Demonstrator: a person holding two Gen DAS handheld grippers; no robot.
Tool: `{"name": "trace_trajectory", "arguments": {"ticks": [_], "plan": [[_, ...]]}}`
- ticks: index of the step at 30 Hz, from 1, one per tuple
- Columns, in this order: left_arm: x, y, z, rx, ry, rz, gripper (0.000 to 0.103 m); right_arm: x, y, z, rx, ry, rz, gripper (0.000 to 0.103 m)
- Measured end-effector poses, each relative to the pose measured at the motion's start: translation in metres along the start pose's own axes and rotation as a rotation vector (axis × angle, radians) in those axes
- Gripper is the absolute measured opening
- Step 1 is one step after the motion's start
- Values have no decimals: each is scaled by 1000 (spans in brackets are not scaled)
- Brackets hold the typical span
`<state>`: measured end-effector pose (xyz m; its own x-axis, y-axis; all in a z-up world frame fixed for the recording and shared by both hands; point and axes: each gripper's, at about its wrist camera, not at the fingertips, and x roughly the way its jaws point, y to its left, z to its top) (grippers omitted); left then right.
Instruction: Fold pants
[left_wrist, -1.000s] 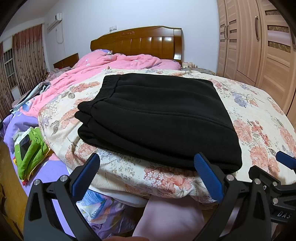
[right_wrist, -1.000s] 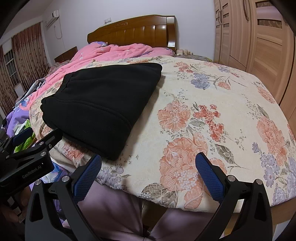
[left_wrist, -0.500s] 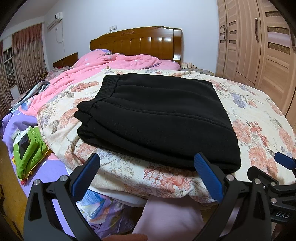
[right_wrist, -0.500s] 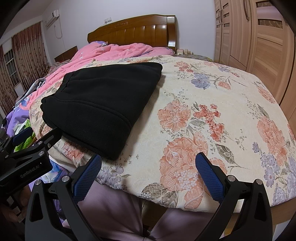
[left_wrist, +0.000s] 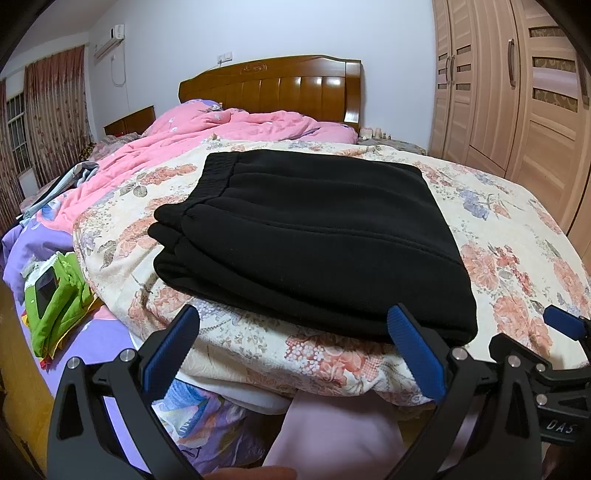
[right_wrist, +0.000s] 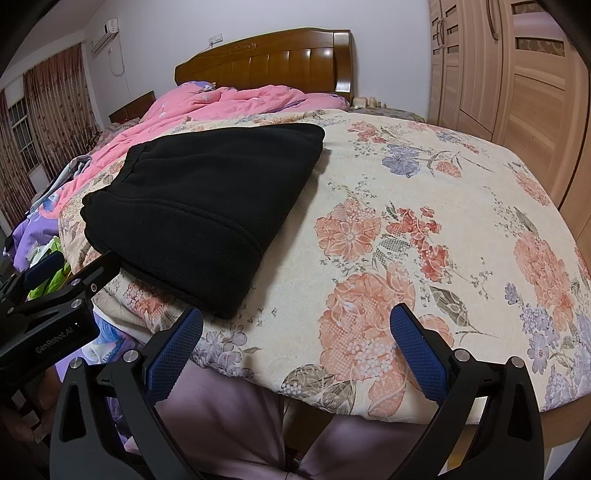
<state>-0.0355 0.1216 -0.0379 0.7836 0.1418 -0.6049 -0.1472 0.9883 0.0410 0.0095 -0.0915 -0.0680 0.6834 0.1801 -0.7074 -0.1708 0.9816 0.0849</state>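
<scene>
Black pants (left_wrist: 314, 236) lie folded into a thick rectangle on the floral bedspread (left_wrist: 517, 258), waistband toward the headboard. My left gripper (left_wrist: 291, 343) is open, held just short of the pants' near edge, nothing between its blue pads. In the right wrist view the pants (right_wrist: 207, 206) sit at the left, and my right gripper (right_wrist: 295, 343) is open over the bedspread (right_wrist: 424, 229) near the bed's front edge, to the right of the pants' near corner. The left gripper (right_wrist: 48, 295) shows there at the far left, beside the pants.
A pink quilt (left_wrist: 221, 129) is bunched toward the wooden headboard (left_wrist: 273, 88). Purple bedding and a green item (left_wrist: 55, 295) lie low at the left. A wooden wardrobe (left_wrist: 517, 110) stands along the right. The person's pale-trousered legs (right_wrist: 229, 424) are against the bed's front edge.
Both grippers have stayed open and almost still. The left view has shifted slightly, nothing on the bed has moved.
</scene>
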Motion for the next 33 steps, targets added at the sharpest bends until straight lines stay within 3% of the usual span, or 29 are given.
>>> {"name": "trace_trajectory", "arguments": {"ticks": [27,33], "plan": [[0,-1,0,4,-3,-9,102,1,0,0,-2,3,1,98],[7,2,-1,-10,29,-23,102,2,0,0,-1,5,2,98]]}}
